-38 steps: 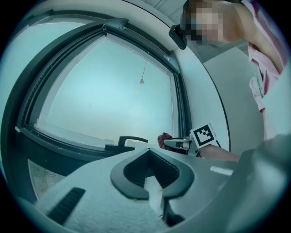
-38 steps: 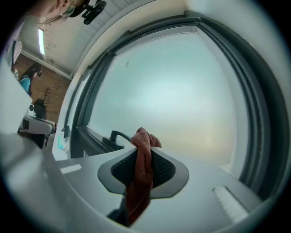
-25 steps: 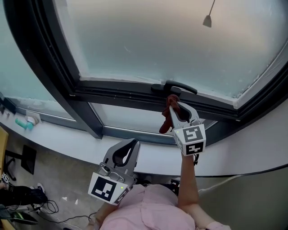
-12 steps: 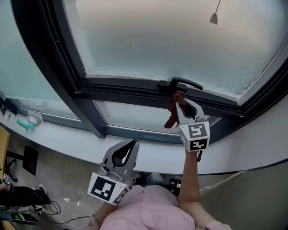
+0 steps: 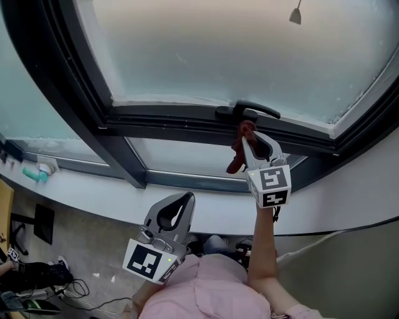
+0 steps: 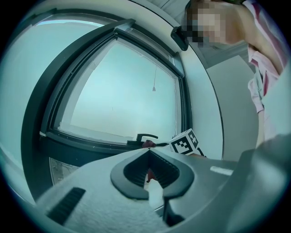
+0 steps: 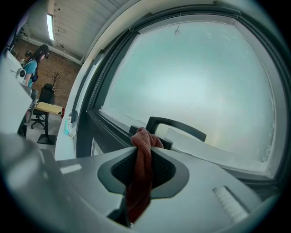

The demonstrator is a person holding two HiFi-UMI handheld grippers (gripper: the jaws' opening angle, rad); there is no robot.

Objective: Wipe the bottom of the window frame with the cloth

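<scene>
My right gripper (image 5: 249, 138) is shut on a dark red cloth (image 5: 239, 149), whose loose end hangs down to the left of the jaws. In the right gripper view the cloth (image 7: 142, 168) bunches out past the jaw tips (image 7: 144, 144), just short of the black window handle (image 7: 175, 126). The handle (image 5: 248, 111) sits on the dark bottom rail of the window frame (image 5: 174, 121), right above the cloth's top. My left gripper (image 5: 182, 200) is held low near the body, shut with nothing in it, well below the frame.
A frosted pane (image 5: 237, 50) fills the frame above the rail, with a smaller pane (image 5: 181, 163) below it. A white curved sill (image 5: 93, 193) runs under the window. A pull cord weight (image 5: 295, 15) hangs at top right. A teal item (image 5: 32, 173) lies on the sill at left.
My right gripper with the cloth has risen and shifted slightly right, closer to the handle on the bottom rail. The left gripper has stayed in place.
</scene>
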